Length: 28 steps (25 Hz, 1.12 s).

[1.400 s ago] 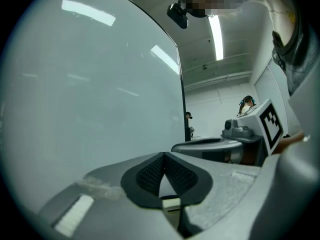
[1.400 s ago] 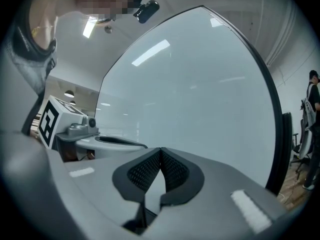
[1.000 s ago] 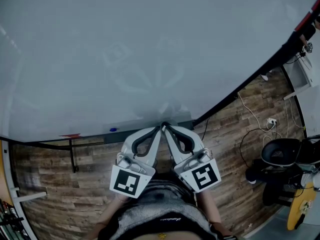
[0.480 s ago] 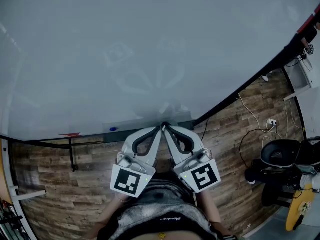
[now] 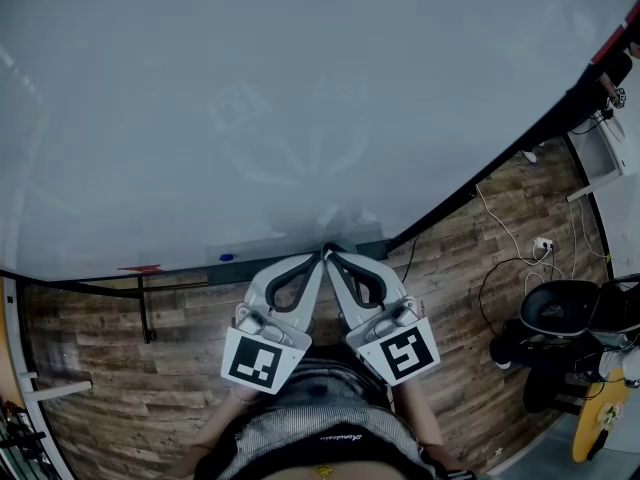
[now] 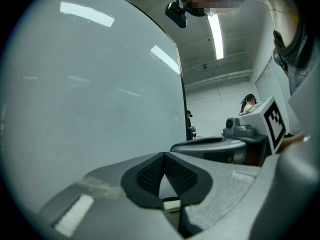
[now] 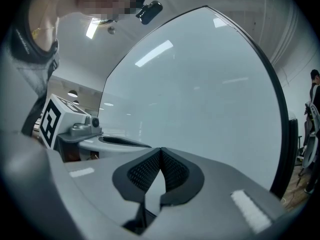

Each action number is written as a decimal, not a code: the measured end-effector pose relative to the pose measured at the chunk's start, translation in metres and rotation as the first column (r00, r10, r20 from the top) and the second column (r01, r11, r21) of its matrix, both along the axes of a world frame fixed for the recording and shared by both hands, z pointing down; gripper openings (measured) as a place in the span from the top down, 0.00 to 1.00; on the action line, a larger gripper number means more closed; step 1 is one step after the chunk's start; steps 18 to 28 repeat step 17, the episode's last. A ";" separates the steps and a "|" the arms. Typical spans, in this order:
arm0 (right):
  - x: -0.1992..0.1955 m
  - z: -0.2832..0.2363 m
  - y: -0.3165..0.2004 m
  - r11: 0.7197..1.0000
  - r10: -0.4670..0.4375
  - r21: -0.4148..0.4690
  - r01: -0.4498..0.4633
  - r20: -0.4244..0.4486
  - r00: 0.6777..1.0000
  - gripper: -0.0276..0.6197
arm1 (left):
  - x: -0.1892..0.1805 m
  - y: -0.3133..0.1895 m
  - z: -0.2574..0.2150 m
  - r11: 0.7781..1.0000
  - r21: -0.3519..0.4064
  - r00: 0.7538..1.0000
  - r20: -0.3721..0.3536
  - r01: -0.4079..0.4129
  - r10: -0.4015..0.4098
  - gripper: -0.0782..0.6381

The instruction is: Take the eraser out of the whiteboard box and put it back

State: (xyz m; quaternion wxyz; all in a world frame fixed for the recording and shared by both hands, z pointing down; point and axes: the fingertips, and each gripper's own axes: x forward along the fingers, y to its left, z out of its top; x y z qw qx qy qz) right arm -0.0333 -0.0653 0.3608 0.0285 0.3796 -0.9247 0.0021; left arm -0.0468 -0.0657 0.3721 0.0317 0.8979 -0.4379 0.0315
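Observation:
A large whiteboard (image 5: 300,98) fills most of the head view. Along its lower edge runs a dark, narrow box (image 5: 250,256) with a small blue thing (image 5: 226,259) in it. I cannot make out an eraser in any view. My left gripper (image 5: 319,257) and right gripper (image 5: 334,256) point at the box's middle, side by side, tips almost touching each other. Both are shut with nothing between the pads. In the left gripper view the left gripper (image 6: 163,156) faces the board, the right gripper (image 6: 235,139) beside it. The right gripper view shows the right gripper (image 7: 160,152) likewise shut, the left gripper (image 7: 80,129) beside it.
The whiteboard's black stand leg (image 5: 146,313) stands on the wooden floor (image 5: 120,368) at the left. A small red piece (image 5: 140,271) sits on the board's lower edge. Cables (image 5: 500,248) and a black chair (image 5: 560,308) are at the right. A person (image 7: 314,109) stands far off.

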 end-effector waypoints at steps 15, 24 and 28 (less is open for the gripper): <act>0.001 0.005 0.005 1.000 0.008 -0.007 -0.008 -0.028 1.000 0.96 | -0.003 0.004 0.004 1.000 -0.009 1.000 0.002 0.005 -0.005 0.89; 0.000 0.007 0.005 1.000 0.008 -0.008 -0.008 -0.029 1.000 0.96 | -0.004 0.004 0.006 1.000 -0.010 1.000 0.002 0.006 -0.006 0.89; 0.000 0.007 0.005 1.000 0.008 -0.008 -0.008 -0.029 1.000 0.96 | -0.004 0.004 0.006 1.000 -0.010 1.000 0.002 0.006 -0.006 0.89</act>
